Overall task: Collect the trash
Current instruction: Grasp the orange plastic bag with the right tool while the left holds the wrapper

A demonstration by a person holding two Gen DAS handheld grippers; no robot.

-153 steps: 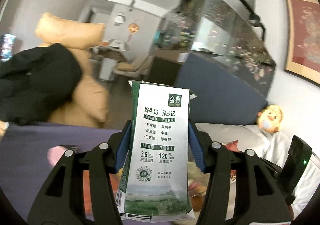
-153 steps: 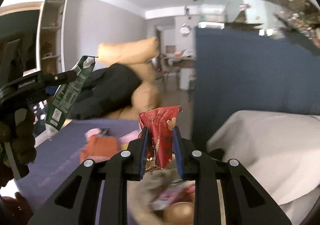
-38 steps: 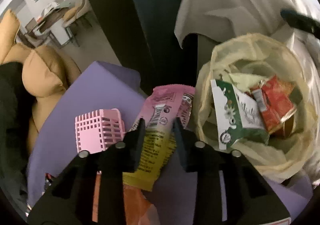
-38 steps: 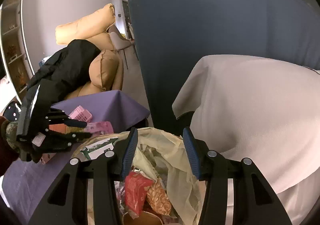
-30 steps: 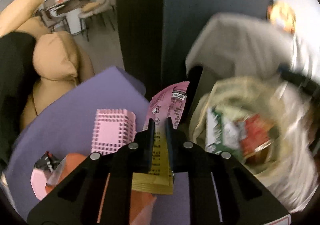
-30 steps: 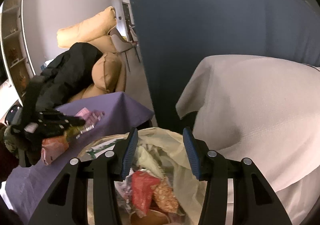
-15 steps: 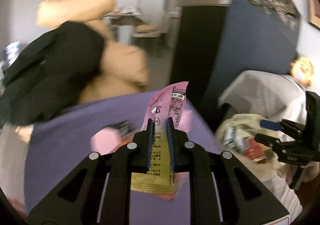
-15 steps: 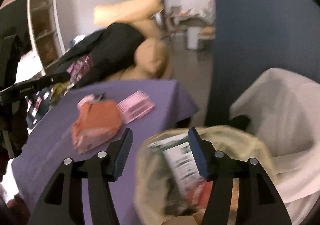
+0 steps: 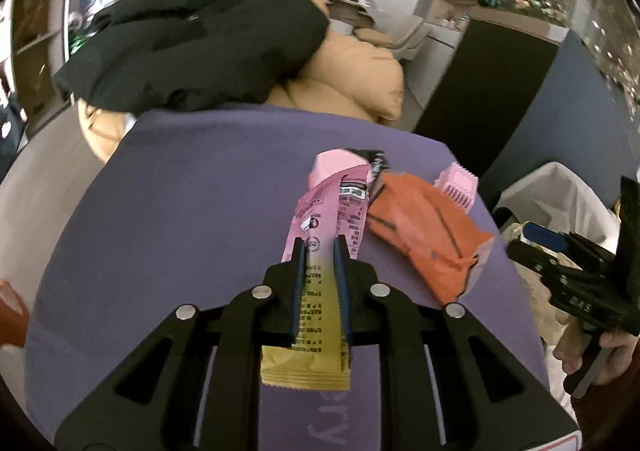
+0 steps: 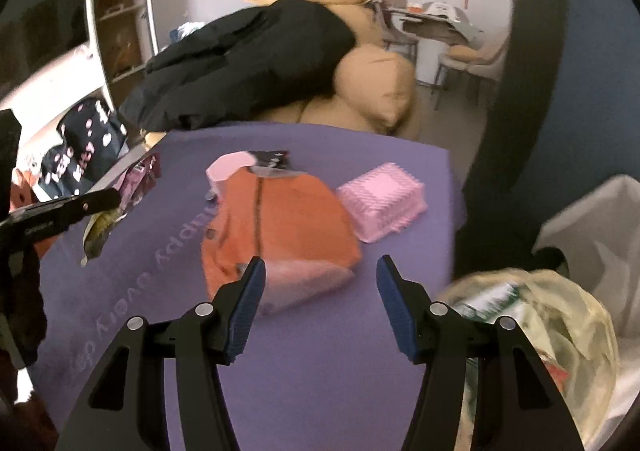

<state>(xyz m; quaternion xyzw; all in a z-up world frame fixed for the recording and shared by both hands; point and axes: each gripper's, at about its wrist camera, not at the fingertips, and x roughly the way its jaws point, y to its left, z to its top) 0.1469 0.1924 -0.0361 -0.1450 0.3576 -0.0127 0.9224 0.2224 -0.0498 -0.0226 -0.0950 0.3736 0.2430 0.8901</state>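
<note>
Wrapper (image 9: 324, 251), pink at the far end and yellow at the near end, stayed clamped between the fingers (image 9: 298, 275) of the left gripper (image 9: 320, 247), as half a second earlier, but hung over the purple cloth (image 9: 180, 211) rather than toward the trash bag. Ran lengthwise straight out between the fingers, pink end pointing forward past the tips, yellow crimped end back behind them. Beyond the tips and slightly to their right lay an orange packet (image 9: 424, 235), flat on the cloth, with a pink basket (image 9: 458, 191) just past it. Right gripper (image 10: 318, 283) had swung from above the trash bag (image 10: 532, 323) toward the cloth; fingers (image 10: 246, 299) stood well apart, nothing between them. Orange packet (image 10: 276, 227) lay just ahead of those tips, nearer the left finger; pink basket (image 10: 380, 203) beyond and right. Trash bag, blurred, sat right of the right finger. Left gripper (image 10: 104, 203) with the wrapper (image 10: 116, 207) showed far left.
</note>
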